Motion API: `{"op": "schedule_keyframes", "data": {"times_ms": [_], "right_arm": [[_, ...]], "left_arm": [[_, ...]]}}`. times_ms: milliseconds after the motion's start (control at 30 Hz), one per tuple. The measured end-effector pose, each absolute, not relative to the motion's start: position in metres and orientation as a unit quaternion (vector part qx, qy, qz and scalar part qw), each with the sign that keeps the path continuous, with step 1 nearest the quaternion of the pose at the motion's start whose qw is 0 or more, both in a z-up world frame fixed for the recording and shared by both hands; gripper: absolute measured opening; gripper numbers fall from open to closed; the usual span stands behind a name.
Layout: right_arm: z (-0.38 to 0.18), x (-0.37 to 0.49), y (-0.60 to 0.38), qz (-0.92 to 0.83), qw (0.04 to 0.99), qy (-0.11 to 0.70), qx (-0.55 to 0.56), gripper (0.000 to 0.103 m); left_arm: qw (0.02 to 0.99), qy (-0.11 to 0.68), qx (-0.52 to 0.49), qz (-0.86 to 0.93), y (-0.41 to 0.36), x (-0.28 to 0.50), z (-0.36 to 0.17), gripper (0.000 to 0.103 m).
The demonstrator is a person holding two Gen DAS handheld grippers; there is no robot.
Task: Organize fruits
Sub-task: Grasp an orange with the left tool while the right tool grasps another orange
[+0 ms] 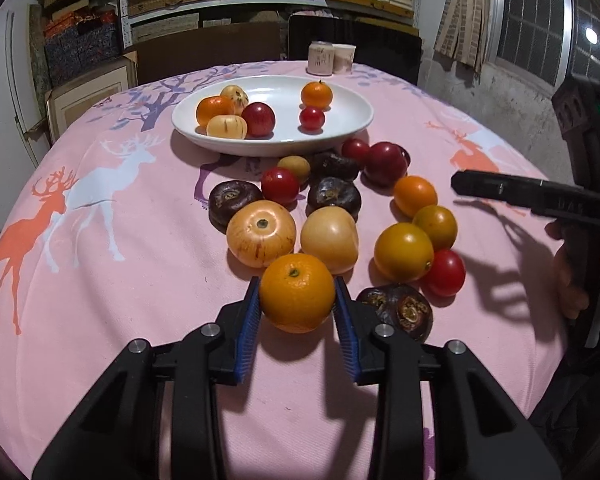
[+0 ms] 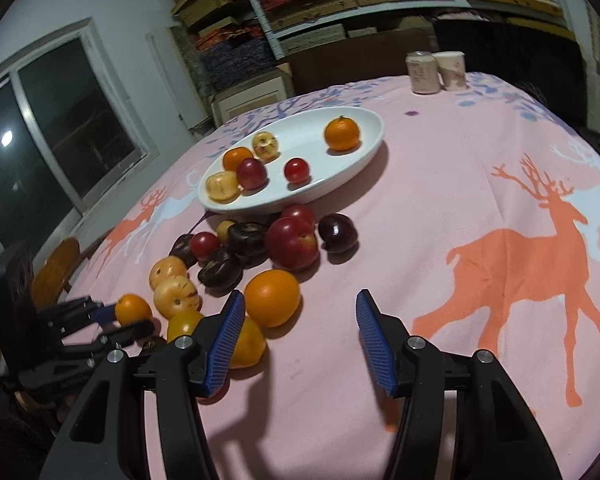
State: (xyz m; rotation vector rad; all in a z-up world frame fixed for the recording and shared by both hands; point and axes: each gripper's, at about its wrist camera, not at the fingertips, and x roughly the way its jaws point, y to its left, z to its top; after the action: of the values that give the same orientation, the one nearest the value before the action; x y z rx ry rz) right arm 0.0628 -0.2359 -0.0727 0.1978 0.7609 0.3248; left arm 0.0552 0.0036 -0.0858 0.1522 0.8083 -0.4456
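Observation:
My left gripper (image 1: 296, 300) is shut on an orange (image 1: 297, 293) at the near edge of a fruit pile on the pink tablecloth; it also shows in the right wrist view (image 2: 133, 310). A white oval plate (image 1: 352, 120) behind the pile holds several fruits, among them an orange (image 1: 317, 94) and a small red one (image 1: 311, 118). My right gripper (image 2: 300, 320) is open and empty, hovering over bare cloth right of the pile, beside another orange (image 2: 272, 297). It appears at the right of the left wrist view (image 1: 500, 190).
Loose fruit lies between plate and grippers: dark purple ones (image 1: 334, 196), red ones (image 1: 280, 186), yellow-orange ones (image 1: 403, 252) and pale striped ones (image 1: 261, 233). A can (image 2: 422, 72) and a cup (image 2: 452, 70) stand at the table's far edge. Shelves of boxes stand behind.

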Motion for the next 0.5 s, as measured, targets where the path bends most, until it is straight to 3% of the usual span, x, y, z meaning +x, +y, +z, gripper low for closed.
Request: {"op": "schedule_keyframes", "data": {"times_ms": [500], "right_arm": [[-0.078, 0.087, -0.211, 0.149, 0.899, 0.404, 0.078, 0.057]], "left_arm": [[0.890, 0.396, 0.053, -0.220, 0.007, 0.059, -0.086, 0.034]]}}
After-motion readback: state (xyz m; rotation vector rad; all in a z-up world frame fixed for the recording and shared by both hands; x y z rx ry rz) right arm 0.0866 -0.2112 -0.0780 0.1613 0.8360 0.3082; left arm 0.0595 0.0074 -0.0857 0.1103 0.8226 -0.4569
